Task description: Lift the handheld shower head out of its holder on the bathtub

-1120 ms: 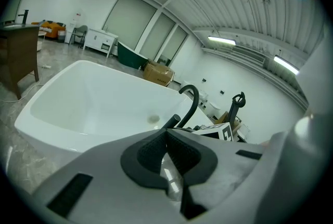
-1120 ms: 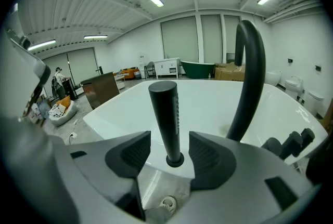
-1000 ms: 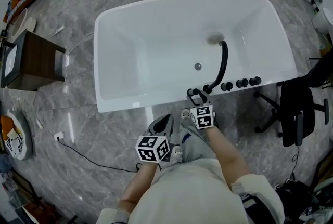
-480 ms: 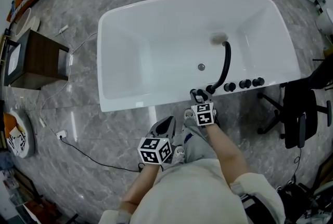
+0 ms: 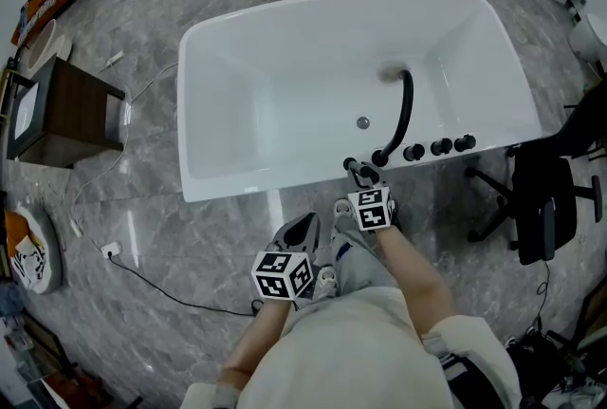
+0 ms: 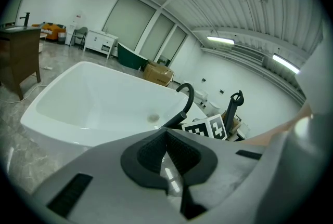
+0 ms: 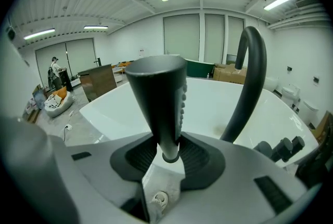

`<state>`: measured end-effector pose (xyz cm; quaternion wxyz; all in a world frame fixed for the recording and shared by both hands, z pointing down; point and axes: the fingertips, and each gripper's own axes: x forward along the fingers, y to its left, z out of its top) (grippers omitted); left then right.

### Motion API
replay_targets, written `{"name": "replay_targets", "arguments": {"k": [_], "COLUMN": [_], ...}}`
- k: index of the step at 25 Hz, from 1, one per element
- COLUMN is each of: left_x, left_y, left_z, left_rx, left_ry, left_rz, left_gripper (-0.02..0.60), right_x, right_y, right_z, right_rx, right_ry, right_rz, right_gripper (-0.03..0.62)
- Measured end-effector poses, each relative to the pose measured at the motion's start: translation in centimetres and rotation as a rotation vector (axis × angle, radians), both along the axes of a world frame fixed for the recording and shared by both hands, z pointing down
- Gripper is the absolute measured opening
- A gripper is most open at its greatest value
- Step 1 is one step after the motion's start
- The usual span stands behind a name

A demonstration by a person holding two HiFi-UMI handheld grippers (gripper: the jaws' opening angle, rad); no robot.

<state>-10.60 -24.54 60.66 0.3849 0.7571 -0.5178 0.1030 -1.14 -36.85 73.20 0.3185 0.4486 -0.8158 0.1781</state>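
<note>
The right hand-held gripper (image 7: 169, 153), its jaws just having closed, clamped the shower head (image 7: 158, 93) by its handle, upright at the tub's (image 5: 285, 65) near rim beside the spout (image 5: 405, 113). The left hand-held gripper (image 6: 166, 133) hung empty, jaws together.

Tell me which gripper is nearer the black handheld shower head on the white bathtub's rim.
Right. The right gripper, its jaws just closed, grips the black shower head by its handle; the left gripper, shut and empty, hangs over the grey marble floor, short of it.
</note>
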Motion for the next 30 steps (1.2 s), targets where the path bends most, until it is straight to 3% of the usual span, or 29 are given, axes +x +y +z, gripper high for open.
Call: {"name": "replay_targets", "arguments": {"k": [30], "left_x": [1.6], "left_y": [6.5], "left_z": [-4.2], "left_rx": [0.123], "left_ry": [0.026], "left_rz": [0.006], "left_gripper": [0.020], "right_x": [1.5], "right_y": [5.8], "right_z": [-13.9], "right_rx": [0.253], "right_ry": [-0.099], "right_rz": [0.030], "right_gripper": [0.143]}}
